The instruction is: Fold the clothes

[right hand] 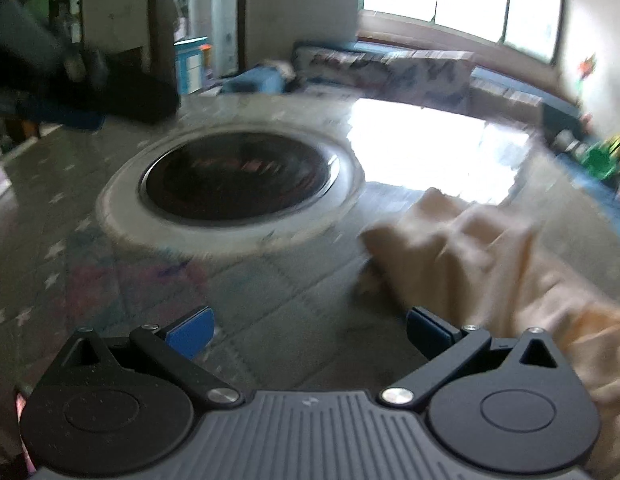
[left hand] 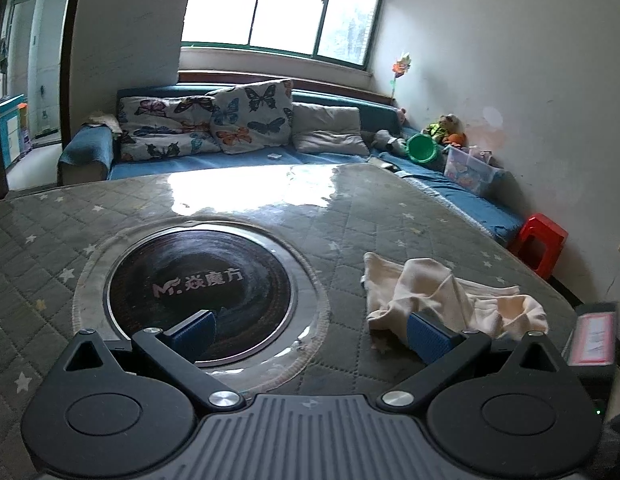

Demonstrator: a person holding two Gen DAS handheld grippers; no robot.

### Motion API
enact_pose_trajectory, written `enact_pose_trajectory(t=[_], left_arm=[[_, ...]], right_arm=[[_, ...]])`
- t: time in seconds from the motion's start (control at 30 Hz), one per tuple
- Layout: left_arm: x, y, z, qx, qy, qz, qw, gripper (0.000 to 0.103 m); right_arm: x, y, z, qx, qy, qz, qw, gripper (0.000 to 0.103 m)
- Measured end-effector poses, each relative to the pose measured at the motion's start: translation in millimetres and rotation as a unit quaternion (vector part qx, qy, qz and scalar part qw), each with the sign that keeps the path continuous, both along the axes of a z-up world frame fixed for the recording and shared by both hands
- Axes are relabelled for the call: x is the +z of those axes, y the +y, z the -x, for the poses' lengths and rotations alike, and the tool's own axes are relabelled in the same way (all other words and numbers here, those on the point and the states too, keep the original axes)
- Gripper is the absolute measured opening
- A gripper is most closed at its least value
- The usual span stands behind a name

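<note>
Both wrist views look low across the table (left hand: pixel 269 208) toward the window (left hand: pixel 285 8) — the right seemingly nearer, blurred.

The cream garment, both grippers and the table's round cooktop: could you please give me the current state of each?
Cream garment: crumpled, unfolded, lying on the table, not gripped.
Left gripper: open, empty, its right finger beside the garment.
Right gripper: open, empty; view motion-blurred.
Round cooktop: bare, nothing on it.
</note>
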State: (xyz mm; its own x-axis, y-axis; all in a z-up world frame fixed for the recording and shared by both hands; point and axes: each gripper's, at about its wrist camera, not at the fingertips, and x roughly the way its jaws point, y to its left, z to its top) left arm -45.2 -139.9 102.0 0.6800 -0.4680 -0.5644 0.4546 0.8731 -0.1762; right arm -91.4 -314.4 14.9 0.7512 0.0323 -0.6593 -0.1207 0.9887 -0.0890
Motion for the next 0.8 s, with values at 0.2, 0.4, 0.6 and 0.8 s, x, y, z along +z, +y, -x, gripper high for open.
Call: enact_pose_trajectory(t=[0.2, 0.4, 0.6, 0.8], left_arm=[[2, 6, -2, 0.018, 0.001, 0.001, 0.9998, 0.103], [4, 9, -2, 0.032, -0.002, -0.002, 0.9995, 0.103], [5, 6, 1, 0.032, -0.003, -0.005, 0.9995, 0.103], [6, 3, 4, 0.03, -0.005, -0.008, 0.9995, 0.103]], right_arm=[[26, 4, -7, -0.067, -0.041, 0.07, 0.994, 0.103], [44, 3, -17, -0.115, -0.065, 0.1, 0.986, 0.103], [56, 4, -20, -0.141, -0.079, 0.112, 0.981, 0.103], [69, 3, -18, -0.163, -0.094, 0.124, 0.974, 0.103]])
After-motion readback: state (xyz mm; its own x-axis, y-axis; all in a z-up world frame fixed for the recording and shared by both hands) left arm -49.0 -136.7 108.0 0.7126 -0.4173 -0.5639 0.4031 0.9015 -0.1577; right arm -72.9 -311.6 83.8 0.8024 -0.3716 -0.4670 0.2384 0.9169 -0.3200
